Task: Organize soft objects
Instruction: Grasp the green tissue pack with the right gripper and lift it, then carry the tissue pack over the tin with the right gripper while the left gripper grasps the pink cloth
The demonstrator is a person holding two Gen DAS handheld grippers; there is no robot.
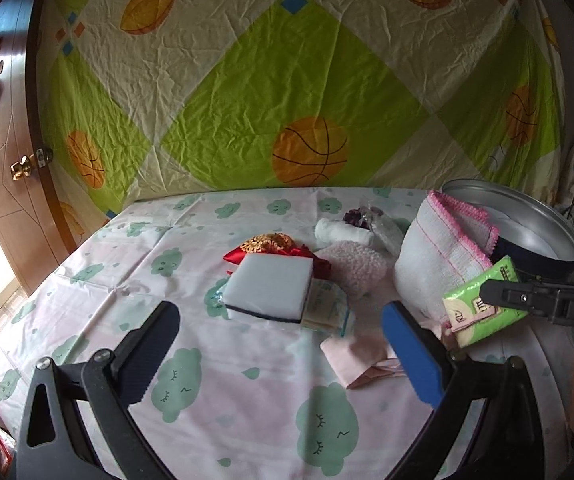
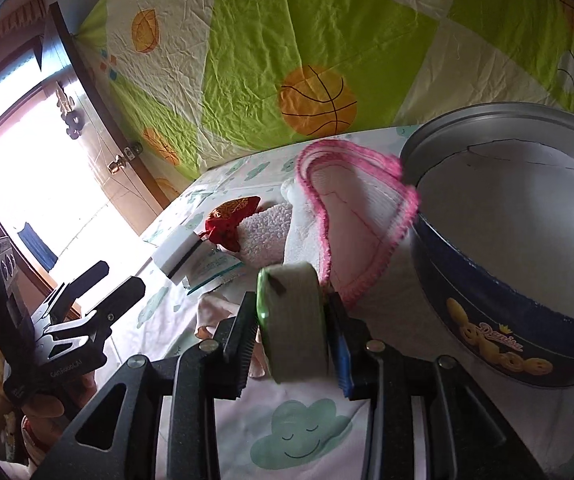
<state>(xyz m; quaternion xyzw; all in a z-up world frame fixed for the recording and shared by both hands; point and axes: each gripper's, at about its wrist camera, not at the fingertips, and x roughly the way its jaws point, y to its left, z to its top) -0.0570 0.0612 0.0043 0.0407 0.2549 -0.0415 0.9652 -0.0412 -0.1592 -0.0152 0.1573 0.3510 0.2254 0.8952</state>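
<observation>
From the left wrist, the left gripper (image 1: 283, 340) hovers with jaws wide and empty over the white rectangular foam sponge (image 1: 269, 285). From the right wrist, the right gripper (image 2: 293, 330) pinches a green soft tissue pack (image 2: 295, 320) just beside the round blue metal cookie tin (image 2: 507, 240). The step is likely carrying it to the tin; next it must clear the pink-edged white cloth (image 2: 357, 228) apparently draped against the rim.

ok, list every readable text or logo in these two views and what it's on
"DAS": right gripper, rest cut off.
"GenRobot.AI": left gripper body, small.
"Danisa", roughly: round blue metal cookie tin.
Green tissue pack: characters blurred.
White-and-teal packet: print too small.
</observation>
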